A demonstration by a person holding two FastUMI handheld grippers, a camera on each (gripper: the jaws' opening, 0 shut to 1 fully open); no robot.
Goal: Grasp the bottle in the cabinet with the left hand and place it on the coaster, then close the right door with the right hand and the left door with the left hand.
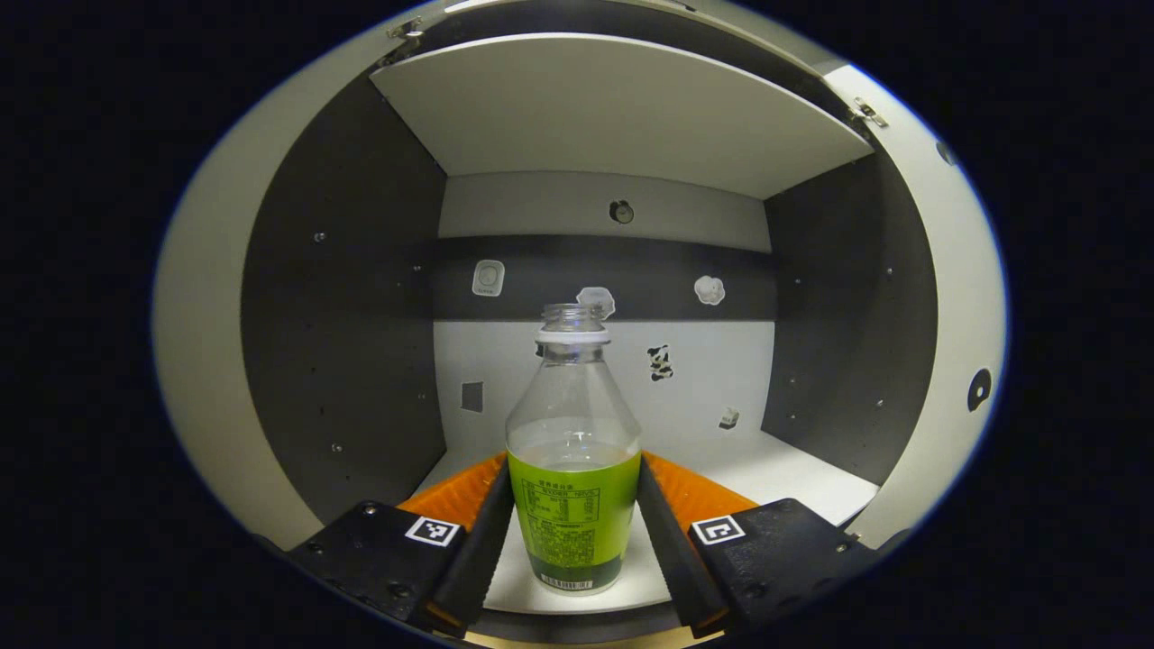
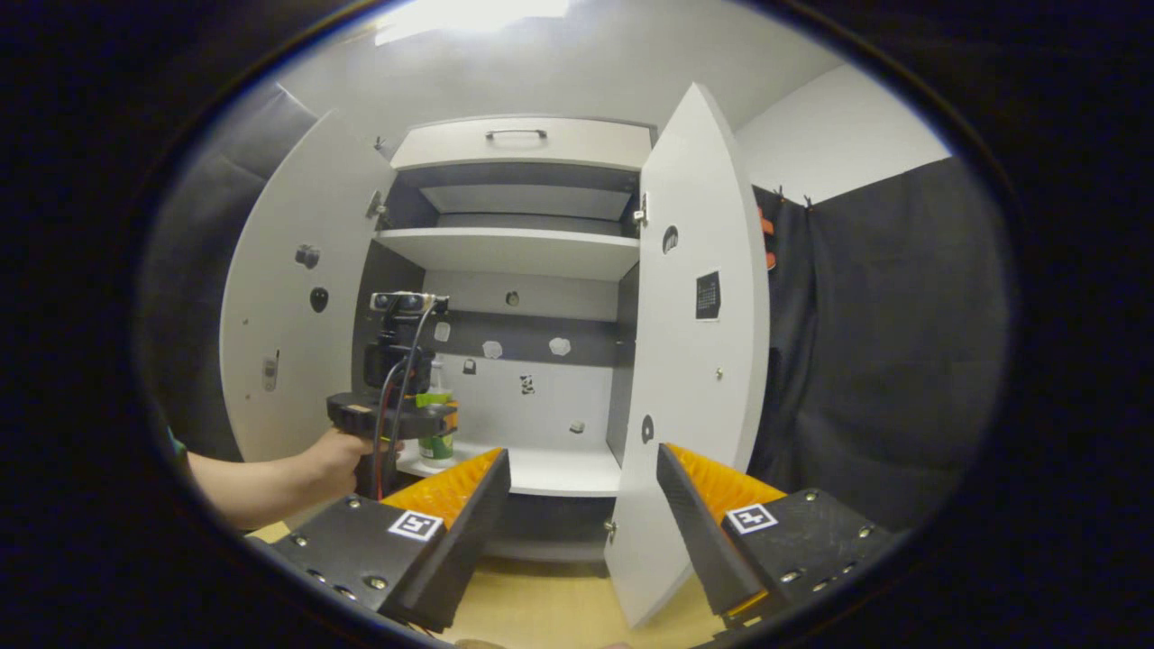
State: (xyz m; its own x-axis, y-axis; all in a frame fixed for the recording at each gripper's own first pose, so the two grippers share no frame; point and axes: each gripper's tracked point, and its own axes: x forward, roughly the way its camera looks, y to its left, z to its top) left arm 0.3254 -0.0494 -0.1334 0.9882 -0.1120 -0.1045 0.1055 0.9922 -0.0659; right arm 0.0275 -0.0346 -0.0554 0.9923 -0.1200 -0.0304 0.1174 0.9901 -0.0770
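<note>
A clear bottle (image 1: 573, 451) with a green label and no cap stands upright on the cabinet's lower shelf (image 1: 793, 487). My left gripper (image 1: 573, 464) has a finger on each side of the label, both pressing against it, so it is shut on the bottle. In the right gripper view, the left gripper (image 2: 397, 415) reaches into the cabinet in a person's hand (image 2: 334, 455), and the bottle (image 2: 437, 446) shows just behind it. My right gripper (image 2: 581, 460) hangs open and holds nothing, well in front of the cabinet. Both the right door (image 2: 694, 361) and the left door (image 2: 288, 297) stand wide open.
An upper shelf (image 2: 514, 248) spans the cabinet above the bottle, with a drawer front (image 2: 523, 140) higher up. Small stickers dot the back wall (image 1: 631, 370). A wooden tabletop (image 2: 541, 604) lies below the cabinet. The right door's edge sits close to my right gripper.
</note>
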